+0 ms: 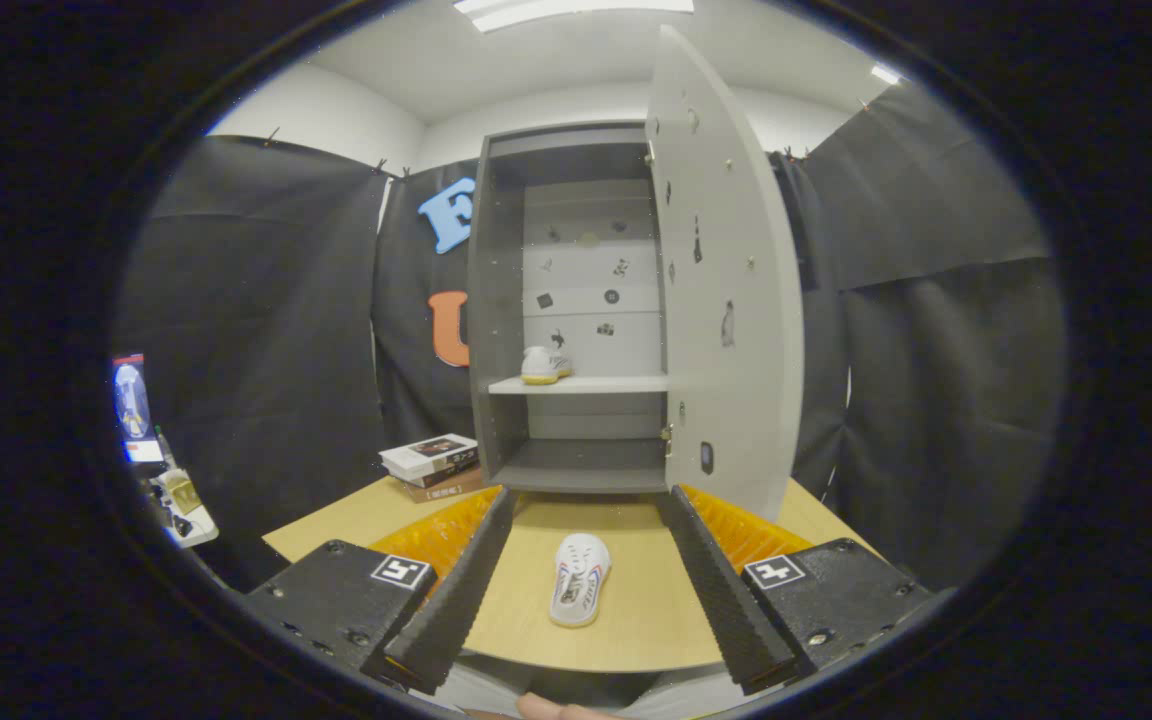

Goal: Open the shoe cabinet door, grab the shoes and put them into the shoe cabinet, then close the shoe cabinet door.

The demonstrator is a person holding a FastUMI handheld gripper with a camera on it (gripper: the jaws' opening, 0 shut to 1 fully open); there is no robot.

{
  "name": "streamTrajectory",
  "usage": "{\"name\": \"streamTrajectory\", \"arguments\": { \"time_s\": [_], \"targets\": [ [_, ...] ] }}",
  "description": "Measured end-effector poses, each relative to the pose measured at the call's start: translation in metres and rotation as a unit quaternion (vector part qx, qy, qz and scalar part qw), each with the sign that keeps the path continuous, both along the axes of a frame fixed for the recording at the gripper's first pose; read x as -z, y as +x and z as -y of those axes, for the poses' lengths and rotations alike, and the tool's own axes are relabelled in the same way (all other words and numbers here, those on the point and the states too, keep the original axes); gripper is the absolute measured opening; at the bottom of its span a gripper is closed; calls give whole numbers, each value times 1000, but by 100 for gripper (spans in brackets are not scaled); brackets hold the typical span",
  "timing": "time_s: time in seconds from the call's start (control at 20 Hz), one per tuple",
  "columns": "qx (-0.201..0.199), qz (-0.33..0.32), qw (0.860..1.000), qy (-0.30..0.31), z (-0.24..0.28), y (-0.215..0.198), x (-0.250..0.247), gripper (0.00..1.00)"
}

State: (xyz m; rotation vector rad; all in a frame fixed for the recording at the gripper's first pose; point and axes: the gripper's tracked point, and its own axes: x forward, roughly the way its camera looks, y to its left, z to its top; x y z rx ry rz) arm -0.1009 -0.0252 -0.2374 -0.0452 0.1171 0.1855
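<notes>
A grey shoe cabinet (496,300) stands at the back of the wooden table (636,620), its door (731,290) swung open to the right. One white shoe with a yellow sole (546,364) rests on the cabinet's middle shelf (626,384), at its left. A second white shoe (578,578) lies sole up on the table between my fingers, touching neither. My gripper (583,508) is open and holds nothing; its fingertips point at the cabinet's bottom compartment.
A stack of books (433,464) sits on the table left of the cabinet. A small stand with a screen and bottles (161,470) is far off to the left. A fingertip (556,708) shows below the table's near edge.
</notes>
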Motion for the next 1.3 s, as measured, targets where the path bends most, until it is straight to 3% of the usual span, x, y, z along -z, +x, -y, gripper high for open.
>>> {"name": "streamTrajectory", "arguments": {
  "time_s": [0.35,0.65,0.9,1.0,1.05,1.15,1.3],
  "targets": [
    [-10,-75,997,-22,-50,79,103,99],
    [31,-157,987,-22,-54,150,187,99],
    [74,-210,975,2,-48,178,237,96],
    [80,-232,969,-2,-50,179,255,88],
    [76,-238,968,-1,-56,181,262,79],
    [88,-221,971,0,-55,189,259,78],
    [126,-196,972,13,-43,209,262,54]
  ]
}}
